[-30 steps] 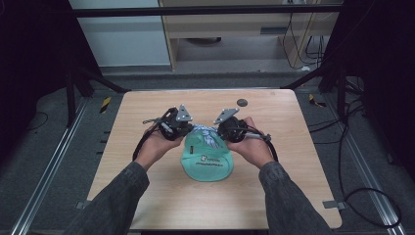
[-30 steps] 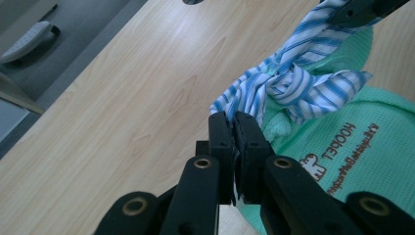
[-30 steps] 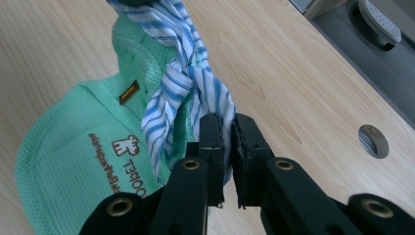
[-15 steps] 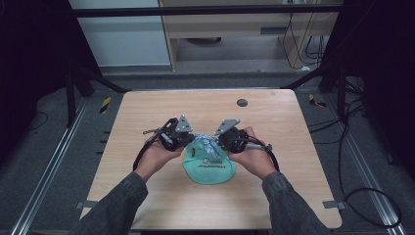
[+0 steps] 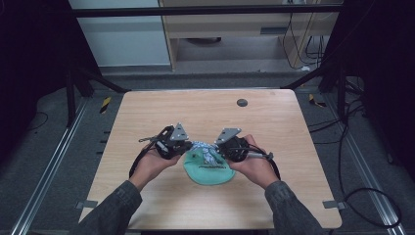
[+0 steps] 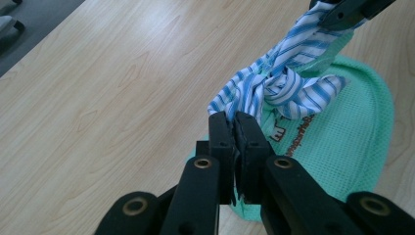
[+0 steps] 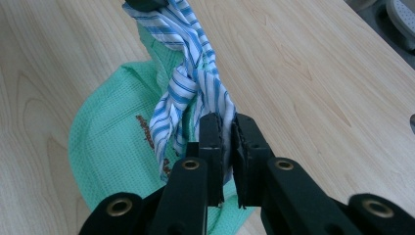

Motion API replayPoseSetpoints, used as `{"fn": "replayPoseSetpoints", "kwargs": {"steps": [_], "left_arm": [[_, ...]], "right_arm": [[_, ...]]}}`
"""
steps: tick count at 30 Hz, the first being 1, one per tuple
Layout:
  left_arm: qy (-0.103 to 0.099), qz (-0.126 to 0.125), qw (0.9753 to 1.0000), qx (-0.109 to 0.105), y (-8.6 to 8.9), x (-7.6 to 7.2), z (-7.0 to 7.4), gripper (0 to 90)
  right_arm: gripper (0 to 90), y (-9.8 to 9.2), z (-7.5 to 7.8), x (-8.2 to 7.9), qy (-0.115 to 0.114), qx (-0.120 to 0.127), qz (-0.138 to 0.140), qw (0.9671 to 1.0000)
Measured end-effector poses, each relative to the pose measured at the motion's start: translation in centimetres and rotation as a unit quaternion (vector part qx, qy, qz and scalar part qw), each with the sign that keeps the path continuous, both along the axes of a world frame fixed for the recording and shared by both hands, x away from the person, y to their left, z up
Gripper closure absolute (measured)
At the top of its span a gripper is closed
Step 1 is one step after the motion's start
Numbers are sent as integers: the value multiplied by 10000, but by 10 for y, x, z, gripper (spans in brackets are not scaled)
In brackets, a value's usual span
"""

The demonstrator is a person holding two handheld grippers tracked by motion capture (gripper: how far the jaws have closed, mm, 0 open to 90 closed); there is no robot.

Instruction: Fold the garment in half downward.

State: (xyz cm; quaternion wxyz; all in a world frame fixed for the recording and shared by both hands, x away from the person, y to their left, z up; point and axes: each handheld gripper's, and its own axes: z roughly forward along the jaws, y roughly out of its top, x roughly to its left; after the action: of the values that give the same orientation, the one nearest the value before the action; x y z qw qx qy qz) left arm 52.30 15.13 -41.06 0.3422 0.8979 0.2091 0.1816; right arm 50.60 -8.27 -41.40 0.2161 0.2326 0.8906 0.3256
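A green mesh cloth (image 5: pixel 209 175) lies on the wooden table (image 5: pixel 147 112) between the person's hands. A blue-and-white striped cloth (image 5: pixel 202 151) runs twisted across its upper edge, stretched between both grippers. In the left gripper view, my left gripper (image 6: pixel 234 128) is shut on one end of the striped cloth (image 6: pixel 284 88), just over the green cloth (image 6: pixel 342 142). My right gripper (image 7: pixel 226 128) is shut on the other end of the striped cloth (image 7: pixel 191 73), with the green cloth (image 7: pixel 112 152) below it. In the high view the left gripper (image 5: pixel 188 146) and right gripper (image 5: pixel 219 151) face each other closely.
A small dark round disc (image 5: pixel 242 102) sits on the table toward the far right. Bare wood spreads to the left, right and far side of the hands. The table's front edge (image 5: pixel 210 227) is close behind the forearms.
Both hands have drawn back toward the front of the table, and the green and striped cloths have come with them. Both grippers stay shut on the striped cloth.
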Motion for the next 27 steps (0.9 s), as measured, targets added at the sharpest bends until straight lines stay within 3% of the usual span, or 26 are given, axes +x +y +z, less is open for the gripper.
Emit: {"fn": "replayPoseSetpoints", "kwargs": {"steps": [17, 27], "left_arm": [[53, -181, 9998, -14, 2, -24, -21, 872], [131, -182, 9997, -77, 3, -31, -33, 871]], "right_arm": [[830, -7, -22, -27, 82, 192, 34, 9998], [821, -5, -30, -32, 227, 131, 134, 9996]]}}
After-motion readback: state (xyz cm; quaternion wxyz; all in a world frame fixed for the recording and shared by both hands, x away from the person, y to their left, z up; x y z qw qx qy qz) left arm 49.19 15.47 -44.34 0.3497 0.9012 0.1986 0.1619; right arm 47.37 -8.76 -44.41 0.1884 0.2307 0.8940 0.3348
